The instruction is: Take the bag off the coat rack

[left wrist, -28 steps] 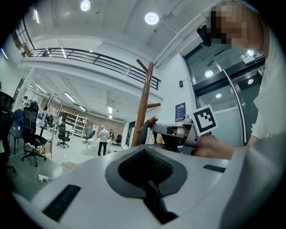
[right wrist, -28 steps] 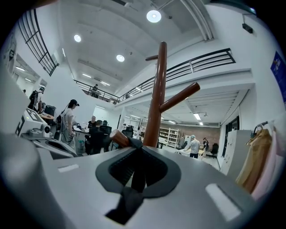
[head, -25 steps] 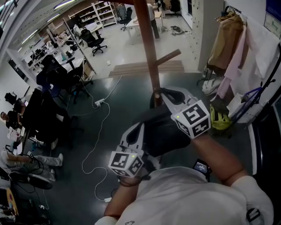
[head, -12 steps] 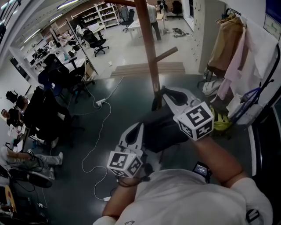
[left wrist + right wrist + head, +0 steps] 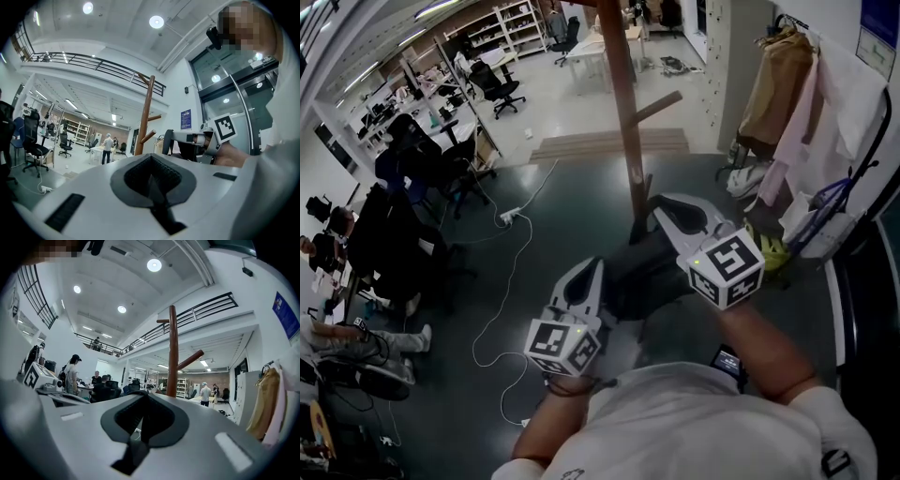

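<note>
The wooden coat rack stands just ahead of me, and its pole and pegs are bare in the right gripper view. A black bag hangs between my two grippers, clear of the rack. My right gripper sits over the bag with its jaws shut, and the strap seems to be pinched in them. The left gripper view shows the dark bag under that gripper. My left gripper is shut beside the bag's left edge, with nothing visible between its pads.
Coats hang along the wall at right, with a yellow-green item on the floor below. A white cable and power strip trail over the dark floor at left. Wooden boards lie behind the rack. Office chairs and desks fill the far left.
My right gripper and the bag have come slightly down and toward me, away from the rack pole. The left gripper has barely shifted.
</note>
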The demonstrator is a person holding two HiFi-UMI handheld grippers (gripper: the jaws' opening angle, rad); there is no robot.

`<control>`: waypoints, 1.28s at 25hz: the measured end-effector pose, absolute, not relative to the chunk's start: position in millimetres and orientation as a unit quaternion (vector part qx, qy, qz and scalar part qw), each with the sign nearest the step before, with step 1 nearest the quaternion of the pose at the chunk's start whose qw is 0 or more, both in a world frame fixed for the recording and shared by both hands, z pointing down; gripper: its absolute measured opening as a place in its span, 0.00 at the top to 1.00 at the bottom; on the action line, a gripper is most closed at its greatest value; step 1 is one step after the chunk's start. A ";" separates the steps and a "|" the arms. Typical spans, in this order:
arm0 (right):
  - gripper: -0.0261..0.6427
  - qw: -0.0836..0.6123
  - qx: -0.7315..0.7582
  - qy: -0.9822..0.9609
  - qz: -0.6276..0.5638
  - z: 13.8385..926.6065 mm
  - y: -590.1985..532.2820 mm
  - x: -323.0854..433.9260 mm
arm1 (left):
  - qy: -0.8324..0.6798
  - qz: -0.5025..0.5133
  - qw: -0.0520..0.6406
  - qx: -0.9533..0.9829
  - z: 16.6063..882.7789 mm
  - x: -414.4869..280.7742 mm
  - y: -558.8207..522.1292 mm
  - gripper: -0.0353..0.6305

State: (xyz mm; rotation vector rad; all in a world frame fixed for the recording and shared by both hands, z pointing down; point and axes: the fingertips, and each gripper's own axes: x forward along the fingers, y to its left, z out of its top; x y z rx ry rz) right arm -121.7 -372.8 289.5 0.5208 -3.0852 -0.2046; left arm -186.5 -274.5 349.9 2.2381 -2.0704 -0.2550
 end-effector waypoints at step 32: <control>0.93 -0.003 0.265 -0.964 -0.017 352.2 -164.9 -130.1 | -0.599 -0.042 0.050 0.798 370.5 -227.6 -110.8 0.94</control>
